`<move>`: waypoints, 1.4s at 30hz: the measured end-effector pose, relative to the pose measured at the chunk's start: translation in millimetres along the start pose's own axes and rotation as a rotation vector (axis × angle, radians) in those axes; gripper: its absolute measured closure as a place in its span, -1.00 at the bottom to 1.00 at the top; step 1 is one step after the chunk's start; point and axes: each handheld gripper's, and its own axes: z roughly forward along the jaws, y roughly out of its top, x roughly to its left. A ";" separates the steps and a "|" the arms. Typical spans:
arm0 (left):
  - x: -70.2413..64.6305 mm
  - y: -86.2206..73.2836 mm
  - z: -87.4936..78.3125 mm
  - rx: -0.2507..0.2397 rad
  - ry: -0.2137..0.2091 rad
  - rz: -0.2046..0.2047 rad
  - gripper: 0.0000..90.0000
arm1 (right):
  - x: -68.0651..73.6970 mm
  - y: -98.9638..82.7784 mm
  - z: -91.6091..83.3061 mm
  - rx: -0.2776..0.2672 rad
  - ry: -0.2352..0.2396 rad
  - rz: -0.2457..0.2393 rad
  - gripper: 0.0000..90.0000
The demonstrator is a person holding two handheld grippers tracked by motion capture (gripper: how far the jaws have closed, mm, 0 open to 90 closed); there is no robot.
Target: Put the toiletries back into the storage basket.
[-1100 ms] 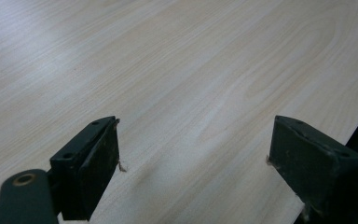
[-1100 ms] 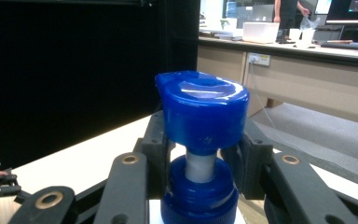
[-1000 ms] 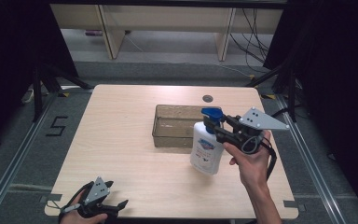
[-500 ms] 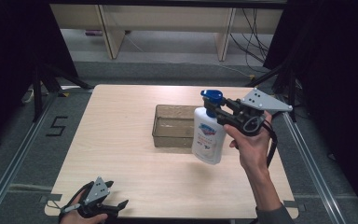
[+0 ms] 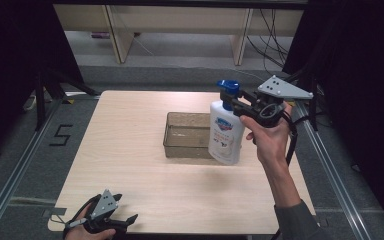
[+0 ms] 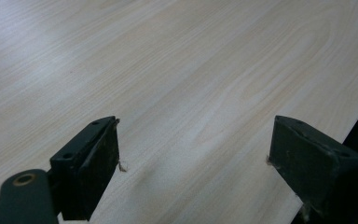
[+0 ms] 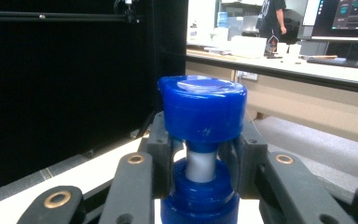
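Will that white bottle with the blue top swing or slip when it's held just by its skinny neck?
Probably it swings a bit: the white bottle hangs tilted below the right gripper, gripped only at the neck under the blue cap. It likely won't slip out, since the wide cap sits above the jaws. Its smooth plastic looks stiff, not floppy.

Bottle point(image 5: 226, 131) just right of the tray point(image 5: 187, 136) mid-table point(image 5: 130, 150), left gripper point(image 5: 122, 222) at near-left edge
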 end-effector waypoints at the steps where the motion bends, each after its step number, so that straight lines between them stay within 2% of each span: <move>1: 0.0 0.0 0.1 0.000 0.000 0.000 -0.66 | -0.4 0.7 0.3 -0.001 -0.001 0.007 0.47; 8: 0.0 0.1 -0.2 0.001 -0.001 0.001 -0.66 | -8.5 2.8 8.3 0.014 -0.013 0.026 0.47; 9: 0.5 0.2 0.2 0.002 0.003 0.003 -0.66 | -10.5 2.3 9.8 0.012 -0.022 0.014 0.46; 12: 0.0 0.1 0.0 -0.001 -0.001 -0.001 -0.66 | -13.2 1.1 13.3 0.021 -0.023 0.028 0.46; 14: -0.1 0.0 0.3 -0.003 -0.003 -0.005 -0.66 | -16.0 0.9 15.4 0.016 -0.032 0.010 0.47; 15: -0.4 0.0 0.6 -0.006 -0.007 -0.008 -0.66 | -16.0 0.5 16.8 0.020 -0.027 0.028 0.46; 28: 0.1 0.0 0.2 -0.004 -0.005 -0.007 -0.66 | -32.2 -0.9 32.6 0.031 -0.046 0.034 0.46; 29: 0.3 0.1 -0.1 -0.001 -0.004 -0.002 -0.66 | -33.8 -0.4 34.1 0.028 -0.047 0.026 0.46; 30: 0.2 0.2 -0.1 -0.001 -0.002 -0.004 -0.66 | -34.0 -0.2 35.0 0.034 -0.049 0.043 0.46; 32: 0.4 0.2 -0.3 0.000 -0.003 -0.002 -0.66 | -37.6 -0.5 37.3 0.024 -0.055 0.032 0.46; 35: 0.3 0.0 -0.2 0.000 -0.003 -0.003 -0.66 | -41.0 -2.5 40.0 0.025 -0.056 0.053 0.46; 36: 0.4 0.2 -0.3 0.000 -0.004 -0.002 -0.66 | -42.5 -2.9 41.2 0.024 -0.058 0.039 0.46; 37: 1.1 0.7 -1.3 0.014 -0.012 0.001 -0.66 | -42.5 -3.5 42.3 0.031 -0.061 0.045 0.46; 38: 0.4 0.1 -0.3 0.000 -0.004 -0.004 -0.66 | -44.2 -4.2 43.7 0.030 -0.059 0.036 0.46; 41: 0.6 0.0 -0.2 0.002 -0.004 -0.003 -0.66 | -47.0 -6.1 46.8 0.038 -0.068 0.049 0.46; 42: -0.4 0.0 0.3 -0.010 -0.012 -0.016 -0.66 | -48.3 -6.8 47.6 0.035 -0.062 0.057 0.46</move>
